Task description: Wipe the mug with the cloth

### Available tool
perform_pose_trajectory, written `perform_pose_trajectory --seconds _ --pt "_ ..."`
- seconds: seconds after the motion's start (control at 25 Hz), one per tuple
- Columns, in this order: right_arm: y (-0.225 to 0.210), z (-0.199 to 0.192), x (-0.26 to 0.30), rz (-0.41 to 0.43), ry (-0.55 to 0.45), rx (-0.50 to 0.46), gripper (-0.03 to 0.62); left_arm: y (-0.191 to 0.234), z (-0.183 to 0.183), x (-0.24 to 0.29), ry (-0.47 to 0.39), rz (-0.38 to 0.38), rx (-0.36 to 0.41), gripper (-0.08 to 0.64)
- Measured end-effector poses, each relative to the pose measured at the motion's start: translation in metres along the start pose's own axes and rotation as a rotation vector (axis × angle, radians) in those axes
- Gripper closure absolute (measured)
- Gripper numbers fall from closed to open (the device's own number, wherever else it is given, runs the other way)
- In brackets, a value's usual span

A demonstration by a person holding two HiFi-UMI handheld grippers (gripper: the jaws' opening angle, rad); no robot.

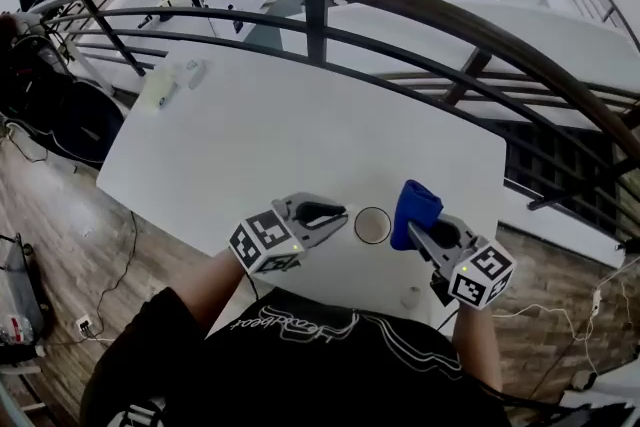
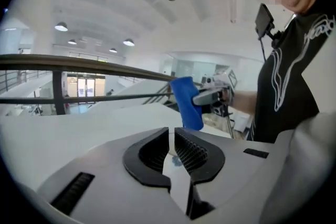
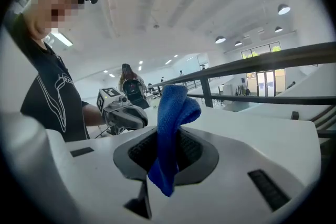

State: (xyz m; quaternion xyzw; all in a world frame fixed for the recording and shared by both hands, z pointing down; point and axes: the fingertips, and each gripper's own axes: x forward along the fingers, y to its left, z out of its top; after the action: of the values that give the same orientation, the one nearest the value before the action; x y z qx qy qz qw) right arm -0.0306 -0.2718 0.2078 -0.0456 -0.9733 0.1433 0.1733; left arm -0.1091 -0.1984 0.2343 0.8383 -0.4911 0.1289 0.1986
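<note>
Flanking the mug (image 1: 372, 226), the right tool (image 1: 428, 237) clamps the cloth (image 1: 415, 205); the left tool (image 1: 338, 214), narrowly parted and empty, should steady the mug first.

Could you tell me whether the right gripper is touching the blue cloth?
Touching. The right gripper view shows the right gripper shut on the blue cloth, pads pressing both sides.

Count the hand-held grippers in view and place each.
2. The left hand-held gripper is over the table's near edge, left of the mug. The right hand-held gripper, shut on the blue cloth, is right of the mug. None seems hidden.
</note>
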Motion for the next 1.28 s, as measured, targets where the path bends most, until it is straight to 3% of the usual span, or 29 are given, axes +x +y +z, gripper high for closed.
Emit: perform_pose_trajectory --seconds 0.08,0.2,0.32,0.48,0.76,1.28 --pt "0.022 0.017 -0.006 -0.005 -0.032 0.010 0.533 -0.010 0.027 -0.015 -0.059 0.023 -0.053 0.539" --pt "0.052 0.027 -0.025 -0.010 -0.067 0.008 0.532 -0.043 0.048 -0.026 -0.088 0.018 -0.070 0.552" --pt "0.081 0.028 -0.033 -0.025 -0.086 0.005 0.532 -0.071 0.059 -0.039 -0.092 0.001 -0.033 0.552" --pt "0.095 0.031 -0.036 -0.063 -0.118 0.048 0.533 -0.077 0.070 -0.044 -0.082 0.001 0.011 0.552" --pt "0.132 0.032 -0.038 -0.154 -0.168 0.121 0.533 -0.093 0.068 -0.077 -0.081 -0.010 0.009 0.552" --pt "0.197 0.026 -0.022 -0.259 -0.203 0.145 0.534 -0.110 0.059 -0.137 -0.130 -0.028 -0.006 0.552"
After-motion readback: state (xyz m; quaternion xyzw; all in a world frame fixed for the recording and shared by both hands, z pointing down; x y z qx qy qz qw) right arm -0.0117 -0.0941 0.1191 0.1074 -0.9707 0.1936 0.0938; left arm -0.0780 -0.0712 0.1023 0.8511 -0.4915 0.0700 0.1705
